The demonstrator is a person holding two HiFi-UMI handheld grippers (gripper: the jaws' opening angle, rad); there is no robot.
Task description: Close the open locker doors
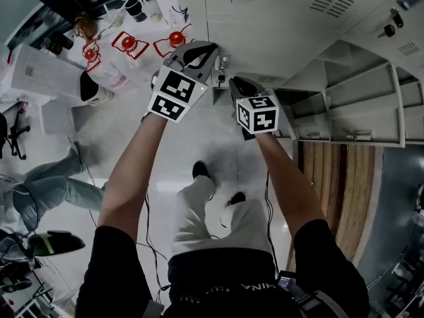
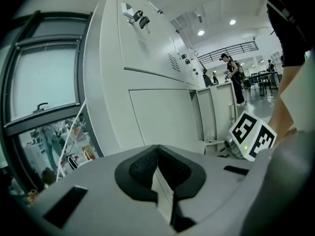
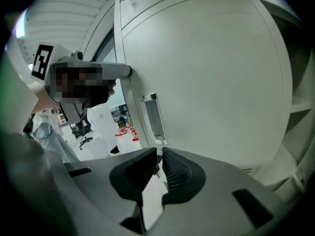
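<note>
Right gripper view: the right tongs (image 3: 160, 154), nearly shut and empty, face the open locker door (image 3: 211, 82), whose long axis stands upright, with its handle (image 3: 152, 117) by the free edge toward 9 o'clock. The left tongs (image 2: 157, 149) are pressed together, empty. This looks like the approach; next the panel needs a push toward its locker (image 3: 298, 104) at 3 o'clock.
</note>
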